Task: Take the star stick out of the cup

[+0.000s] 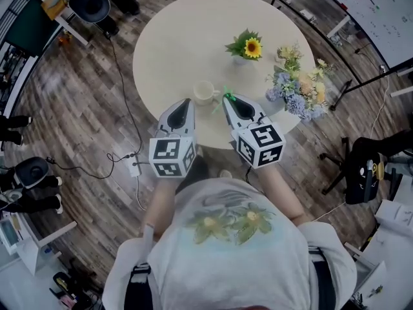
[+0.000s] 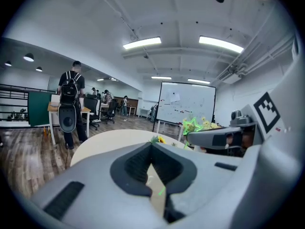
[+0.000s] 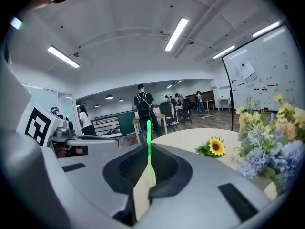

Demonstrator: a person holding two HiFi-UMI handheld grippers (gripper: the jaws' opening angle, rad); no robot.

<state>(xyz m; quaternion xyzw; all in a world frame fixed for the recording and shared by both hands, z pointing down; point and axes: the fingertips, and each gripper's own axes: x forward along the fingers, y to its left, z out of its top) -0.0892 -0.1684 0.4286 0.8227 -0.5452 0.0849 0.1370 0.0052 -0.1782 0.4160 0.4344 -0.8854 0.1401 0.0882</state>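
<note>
A pale cup [image 1: 205, 92] stands near the front edge of the round cream table [image 1: 187, 37]. My right gripper [image 1: 227, 98] hovers just right of the cup, shut on the thin green star stick [image 1: 226, 95]. In the right gripper view the stick [image 3: 149, 147] rises as a glowing green line out of the closed jaws of my right gripper [image 3: 148, 151]. Its star tip [image 2: 193, 125] shows above the right gripper in the left gripper view. My left gripper [image 1: 186, 102] hangs just left of the cup, and its jaws [image 2: 151, 146] meet with nothing between them.
A sunflower [image 1: 247, 47] in a small vase stands at the table's far middle, and a blue and yellow bouquet [image 1: 298, 86] at its right edge. A whiteboard [image 2: 183, 101], desks, chairs and a person with a backpack [image 2: 70, 104] fill the room beyond.
</note>
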